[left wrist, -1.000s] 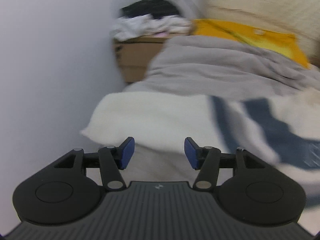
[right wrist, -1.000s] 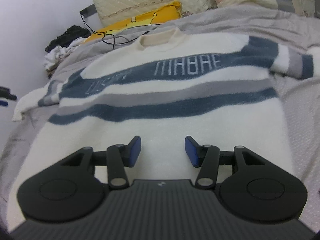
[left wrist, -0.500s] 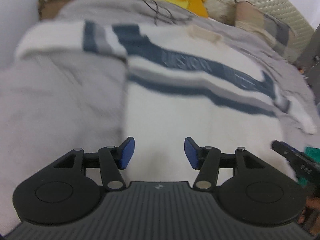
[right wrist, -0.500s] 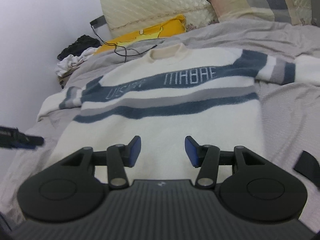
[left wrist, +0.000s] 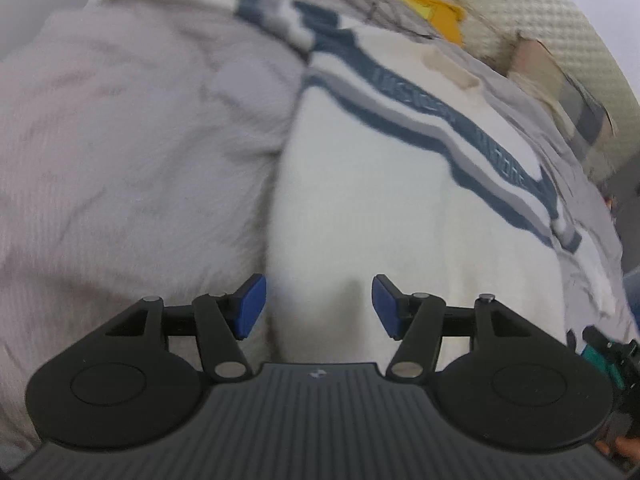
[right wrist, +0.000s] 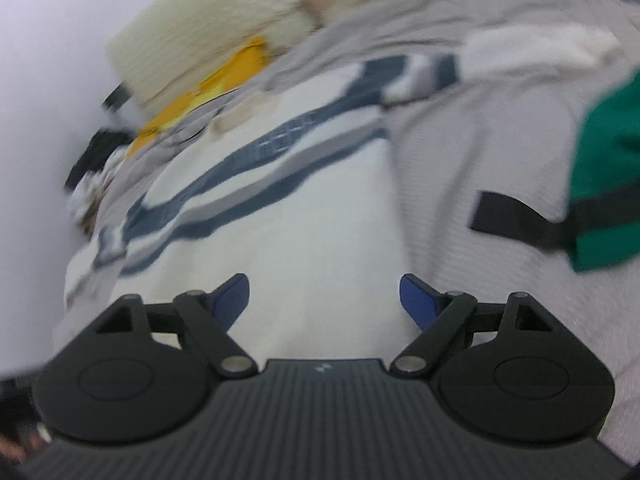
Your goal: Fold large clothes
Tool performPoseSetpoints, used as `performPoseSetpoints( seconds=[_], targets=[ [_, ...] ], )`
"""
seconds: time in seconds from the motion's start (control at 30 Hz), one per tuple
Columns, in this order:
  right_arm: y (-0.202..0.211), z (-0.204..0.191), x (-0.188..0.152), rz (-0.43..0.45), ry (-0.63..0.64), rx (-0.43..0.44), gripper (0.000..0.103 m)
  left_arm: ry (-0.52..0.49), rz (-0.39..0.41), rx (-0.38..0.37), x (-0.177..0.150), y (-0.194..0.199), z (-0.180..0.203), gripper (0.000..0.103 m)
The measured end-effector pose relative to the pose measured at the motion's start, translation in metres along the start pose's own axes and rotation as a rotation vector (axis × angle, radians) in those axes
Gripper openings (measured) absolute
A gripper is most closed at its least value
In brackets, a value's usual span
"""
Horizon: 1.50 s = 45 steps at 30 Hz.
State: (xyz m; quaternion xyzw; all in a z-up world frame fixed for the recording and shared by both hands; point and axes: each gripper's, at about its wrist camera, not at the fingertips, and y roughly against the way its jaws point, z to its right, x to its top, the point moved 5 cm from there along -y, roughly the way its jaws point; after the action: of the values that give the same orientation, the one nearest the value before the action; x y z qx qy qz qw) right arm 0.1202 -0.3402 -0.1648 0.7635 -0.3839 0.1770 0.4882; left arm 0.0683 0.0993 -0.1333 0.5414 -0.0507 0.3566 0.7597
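Observation:
A large white sweater (left wrist: 384, 208) with navy and grey chest stripes lies spread flat on a grey bedsheet (left wrist: 132, 148), sleeves out to both sides. My left gripper (left wrist: 318, 306) is open and empty, close over the sweater's lower left hem corner. The sweater also shows in the right wrist view (right wrist: 288, 236). My right gripper (right wrist: 324, 300) is open wide and empty, over the sweater's lower right hem, near its side edge. Both views are blurred.
A cream quilted headboard (right wrist: 208, 36) and a yellow cloth (right wrist: 212, 88) lie at the bed's far end, with a pillow (left wrist: 576, 92). A green sleeve with a black strap (right wrist: 600, 184) is at the right. Piled clothes (right wrist: 92, 168) sit at the far left.
My left gripper has swung from the left sleeve end toward the wall down to the lower left hem. My right gripper has moved right to the lower right hem and opened wider.

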Motion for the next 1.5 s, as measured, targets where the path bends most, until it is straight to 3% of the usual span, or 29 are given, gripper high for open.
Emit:
performPoseSetpoints(
  seconds=[0.2,0.33,0.43,0.57,0.6,0.67,0.77,0.8,0.87,0.93,1.0,1.2,1.33,1.5],
  targets=[
    [-0.025,0.019,-0.01,-0.092,-0.16,-0.003,0.084,0.108,-0.051,-0.052,0.003,-0.017,-0.018,0.064],
    [-0.042,0.026,-0.021,-0.177,-0.286,0.067,0.085,0.162,-0.11,-0.112,-0.002,-0.033,-0.019,0.066],
    [-0.042,0.017,-0.025,-0.181,-0.313,0.145,0.085,0.153,-0.112,-0.149,-0.002,-0.032,-0.016,0.066],
    [-0.029,0.004,-0.024,-0.161,-0.316,0.254,0.069,0.155,-0.106,-0.233,-0.005,-0.022,-0.014,0.066],
    [-0.027,0.002,-0.022,-0.157,-0.306,0.259,0.067,0.153,-0.099,-0.257,-0.005,-0.018,-0.013,0.066],
    [-0.021,0.0,-0.022,-0.151,-0.299,0.261,0.05,0.144,-0.094,-0.289,-0.008,-0.012,-0.01,0.066],
    [-0.014,0.002,-0.027,-0.164,-0.294,0.231,0.034,0.103,-0.114,-0.305,-0.015,-0.007,-0.002,0.063],
    [-0.012,0.003,-0.029,-0.166,-0.287,0.213,0.032,0.092,-0.129,-0.329,-0.016,-0.006,0.002,0.05],
    [-0.008,0.001,-0.036,-0.173,-0.257,0.184,0.024,0.07,-0.166,-0.362,-0.023,-0.003,0.009,0.04],
    [-0.005,-0.002,-0.039,-0.168,-0.217,0.156,0.02,0.018,-0.13,-0.33,-0.023,0.004,0.014,0.022],
    [0.0,-0.004,-0.034,-0.139,-0.187,0.137,0.018,0.016,-0.1,-0.328,-0.019,0.011,0.015,0.015],
    [0.028,-0.015,-0.012,-0.085,-0.098,0.128,0.016,0.018,-0.012,-0.354,0.002,0.056,0.006,0.012],
    [0.048,-0.023,-0.002,-0.089,-0.027,0.105,0.016,-0.019,-0.037,-0.272,0.011,0.08,0.001,0.011],
    [0.045,-0.024,-0.016,-0.156,0.068,0.016,0.017,-0.11,-0.11,-0.139,0.001,0.074,0.004,0.011]
  ],
)
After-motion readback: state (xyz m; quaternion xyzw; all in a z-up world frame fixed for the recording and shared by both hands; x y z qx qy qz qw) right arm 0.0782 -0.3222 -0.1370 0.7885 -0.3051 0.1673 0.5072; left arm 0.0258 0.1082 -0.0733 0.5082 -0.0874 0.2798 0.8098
